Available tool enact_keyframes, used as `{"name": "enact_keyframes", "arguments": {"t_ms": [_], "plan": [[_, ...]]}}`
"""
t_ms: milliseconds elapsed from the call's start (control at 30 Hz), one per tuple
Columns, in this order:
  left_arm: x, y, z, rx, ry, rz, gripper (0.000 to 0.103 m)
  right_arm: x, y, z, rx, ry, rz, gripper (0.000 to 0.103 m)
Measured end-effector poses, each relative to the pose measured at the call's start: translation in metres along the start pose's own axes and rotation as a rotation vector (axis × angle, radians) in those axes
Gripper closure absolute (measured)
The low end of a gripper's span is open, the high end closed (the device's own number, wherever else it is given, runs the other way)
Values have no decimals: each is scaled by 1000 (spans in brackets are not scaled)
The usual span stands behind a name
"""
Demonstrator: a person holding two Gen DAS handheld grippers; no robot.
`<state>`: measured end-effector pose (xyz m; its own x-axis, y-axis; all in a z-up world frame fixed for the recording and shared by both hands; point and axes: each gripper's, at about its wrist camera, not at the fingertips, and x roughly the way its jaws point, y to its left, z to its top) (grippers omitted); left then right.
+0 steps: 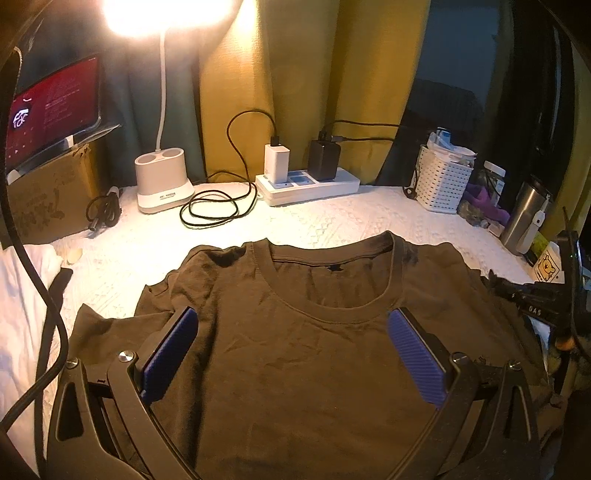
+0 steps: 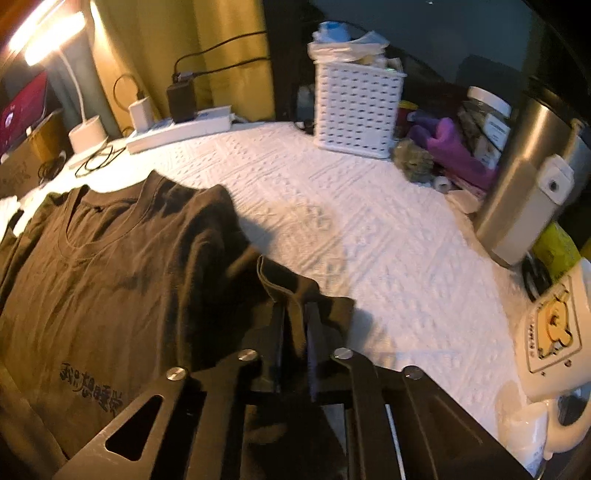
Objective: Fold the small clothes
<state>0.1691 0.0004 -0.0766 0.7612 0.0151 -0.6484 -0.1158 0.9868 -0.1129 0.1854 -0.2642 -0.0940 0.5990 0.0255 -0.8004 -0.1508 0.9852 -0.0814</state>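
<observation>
- Left wrist view: left gripper spread wide, nothing between its blue pads; hangs over the chest of the brown T-shirt, just near of the collar.
- T-shirt lies flat, face up, on the white textured cloth.
- Right wrist view: right gripper closed on the T-shirt's right sleeve, fabric pinched between the fingers.

At the top left of your left view a lamp shines bright. Below it sits a white power strip with two chargers. On the right you see a white basket and a shiny metal bottle.
</observation>
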Motion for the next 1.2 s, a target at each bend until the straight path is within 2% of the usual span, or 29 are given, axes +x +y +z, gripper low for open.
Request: {"name": "enact_keyframes", "arguments": {"t_ms": [267, 400, 633, 800, 1033, 1200], "plan": [[-4, -3, -4, 0, -2, -17, 1, -35, -43, -2, 169, -75, -10, 97], [-8, 0, -5, -7, -10, -29, 1, -54, -42, 6, 183, -116, -6, 97], [-14, 19, -9, -48, -22, -43, 1, -88, -6, 26, 132, -196, 2, 97], [-18, 32, -15, -68, -29, -56, 1, -98, 30, 34, 71, -210, 26, 97], [-25, 47, -21, -88, -34, -76, 1, -79, 86, 34, -9, -163, 98, 97], [-30, 52, -24, -91, -39, -90, 1, -44, 114, 21, -35, -79, 132, 97]]}}
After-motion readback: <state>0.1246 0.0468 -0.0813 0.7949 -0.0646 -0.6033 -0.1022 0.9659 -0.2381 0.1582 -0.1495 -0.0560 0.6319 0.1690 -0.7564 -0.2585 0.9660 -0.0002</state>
